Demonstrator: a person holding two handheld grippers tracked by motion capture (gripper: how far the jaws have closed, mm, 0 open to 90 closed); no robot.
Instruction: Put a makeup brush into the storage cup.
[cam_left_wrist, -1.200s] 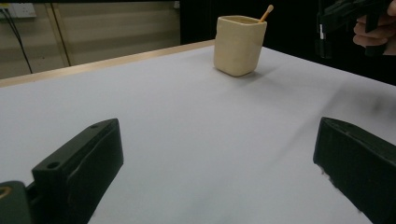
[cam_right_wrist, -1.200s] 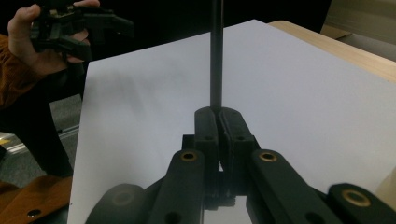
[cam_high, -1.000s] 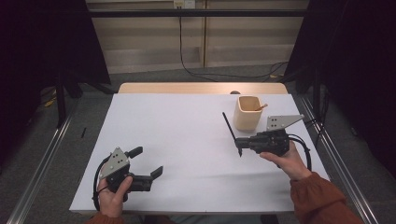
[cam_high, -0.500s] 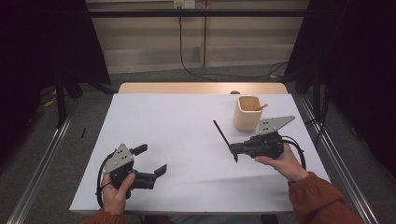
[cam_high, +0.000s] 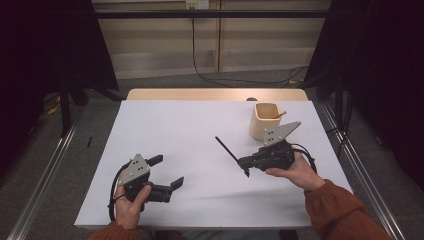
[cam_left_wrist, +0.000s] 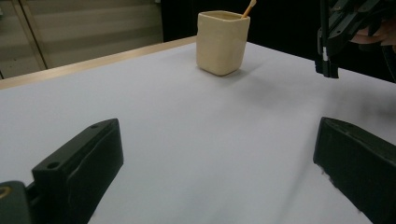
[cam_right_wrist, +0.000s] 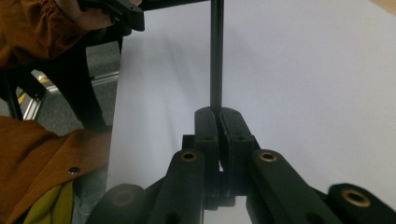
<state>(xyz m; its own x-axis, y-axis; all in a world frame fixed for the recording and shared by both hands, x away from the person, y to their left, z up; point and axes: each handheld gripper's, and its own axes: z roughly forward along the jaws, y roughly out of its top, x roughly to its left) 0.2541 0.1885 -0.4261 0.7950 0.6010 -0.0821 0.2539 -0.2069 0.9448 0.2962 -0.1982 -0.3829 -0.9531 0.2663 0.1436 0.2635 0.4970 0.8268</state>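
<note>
Right tongs (cam_high: 246, 162) clamped on black stick (cam_high: 230, 154), mid-frame; thin grip may pivot, miss cup (cam_high: 265, 121) upper right. Left tongs (cam_high: 167, 172) apart, idle.

Dim surroundings, soft shadows, slight blur

Right hand-held gripper (cam_high: 243, 165) and black stick (cam_high: 231, 156), nearer person.

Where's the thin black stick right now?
The thin black stick is clamped in the right tongs, right of centre in the high view, slanting up-left over the white table, just in front of the beige cup.
</note>
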